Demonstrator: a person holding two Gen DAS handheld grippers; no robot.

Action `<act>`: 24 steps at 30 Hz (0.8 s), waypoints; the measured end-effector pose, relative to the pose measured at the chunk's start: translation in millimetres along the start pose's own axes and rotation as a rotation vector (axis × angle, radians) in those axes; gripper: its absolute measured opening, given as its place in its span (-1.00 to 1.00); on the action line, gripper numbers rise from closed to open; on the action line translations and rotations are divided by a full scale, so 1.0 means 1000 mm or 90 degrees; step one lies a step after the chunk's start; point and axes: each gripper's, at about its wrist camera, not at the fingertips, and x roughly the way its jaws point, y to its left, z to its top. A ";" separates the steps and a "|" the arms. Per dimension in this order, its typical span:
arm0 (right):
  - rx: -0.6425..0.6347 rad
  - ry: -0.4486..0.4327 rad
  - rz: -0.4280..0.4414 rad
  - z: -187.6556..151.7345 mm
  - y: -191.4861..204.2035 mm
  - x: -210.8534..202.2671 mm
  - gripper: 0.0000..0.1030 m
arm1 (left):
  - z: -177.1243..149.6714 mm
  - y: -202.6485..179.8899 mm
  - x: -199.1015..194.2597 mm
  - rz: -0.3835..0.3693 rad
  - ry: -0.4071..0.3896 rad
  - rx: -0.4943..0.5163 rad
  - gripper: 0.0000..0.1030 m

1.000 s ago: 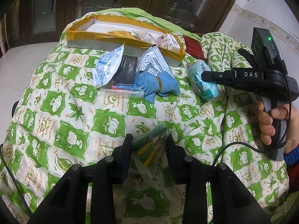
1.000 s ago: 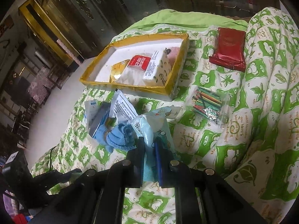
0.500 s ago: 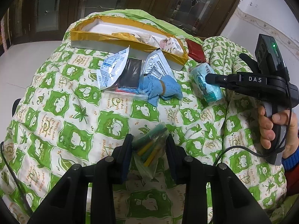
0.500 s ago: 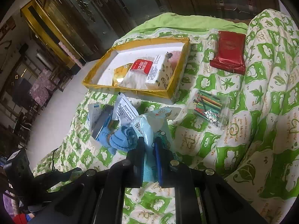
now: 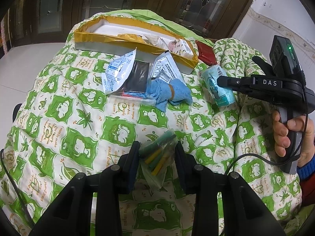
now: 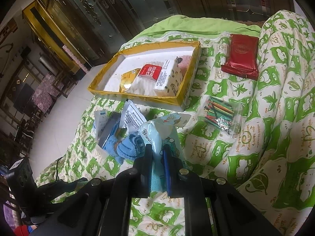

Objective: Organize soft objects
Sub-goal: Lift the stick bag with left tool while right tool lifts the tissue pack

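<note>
Soft packets lie on the green-and-white quilt [image 5: 59,118] near the yellow-rimmed box [image 6: 189,82]. The left gripper [image 5: 157,153] has its fingers narrowly apart, pinching a clear bag of coloured sticks [image 5: 159,155] at the quilt's near side. The right gripper [image 6: 157,157], squeezed almost together, clamps a pale blue tissue pack [image 6: 157,135] right of the blue cloth [image 6: 126,147]
</note>
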 end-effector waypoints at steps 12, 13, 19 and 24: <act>0.003 -0.016 0.008 0.005 0.000 -0.006 -0.78 | 0.012 0.003 -0.008 -0.006 -0.015 -0.012 -0.35; 0.003 -0.018 0.010 0.006 0.001 -0.007 -0.78 | 0.013 0.003 -0.008 -0.006 -0.016 -0.013 -0.35; 0.003 -0.032 0.014 0.014 0.002 -0.014 -0.78 | 0.029 0.003 -0.011 0.000 -0.022 -0.006 -0.35; -0.004 -0.036 0.014 0.021 0.006 -0.018 -0.78 | 0.046 0.000 -0.014 0.003 -0.031 0.007 -0.35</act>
